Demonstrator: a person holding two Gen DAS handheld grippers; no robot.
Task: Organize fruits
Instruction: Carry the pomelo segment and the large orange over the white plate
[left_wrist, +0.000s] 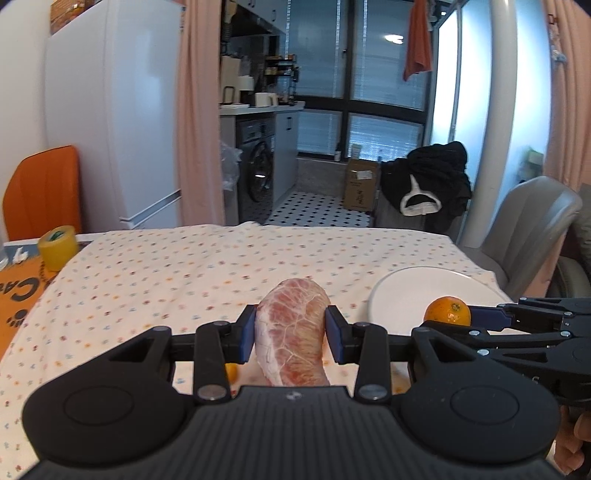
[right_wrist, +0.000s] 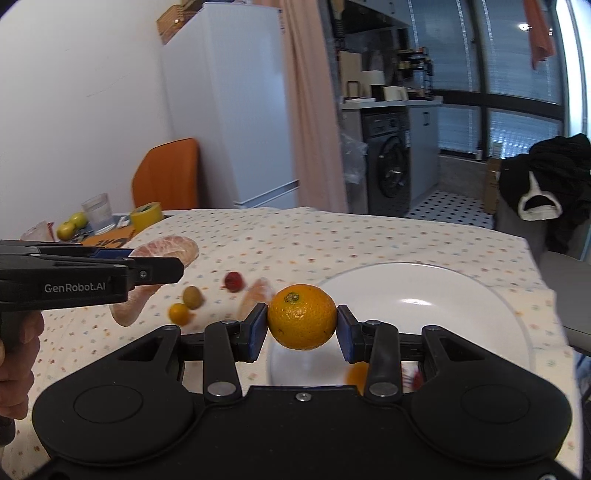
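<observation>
My left gripper (left_wrist: 291, 334) is shut on a large peeled pomelo segment (left_wrist: 291, 332), pink and veined, held above the dotted tablecloth. From the right wrist view that pomelo segment (right_wrist: 162, 251) shows at the left, gripped by the left gripper (right_wrist: 162, 271). My right gripper (right_wrist: 301, 328) is shut on an orange mandarin (right_wrist: 301, 316), held over the near-left rim of a white plate (right_wrist: 443, 295). In the left wrist view the mandarin (left_wrist: 447, 312) and right gripper (left_wrist: 448, 317) sit beside the plate (left_wrist: 406, 291).
On the cloth lie a small orange fruit (right_wrist: 178, 314), a green-brown fruit (right_wrist: 192, 296), a red fruit (right_wrist: 233, 280) and another pomelo piece (right_wrist: 256, 293). A yellow tape roll (left_wrist: 57, 249), a glass (right_wrist: 98, 212) and green apples (right_wrist: 72, 225) stand far left. Chairs flank the table.
</observation>
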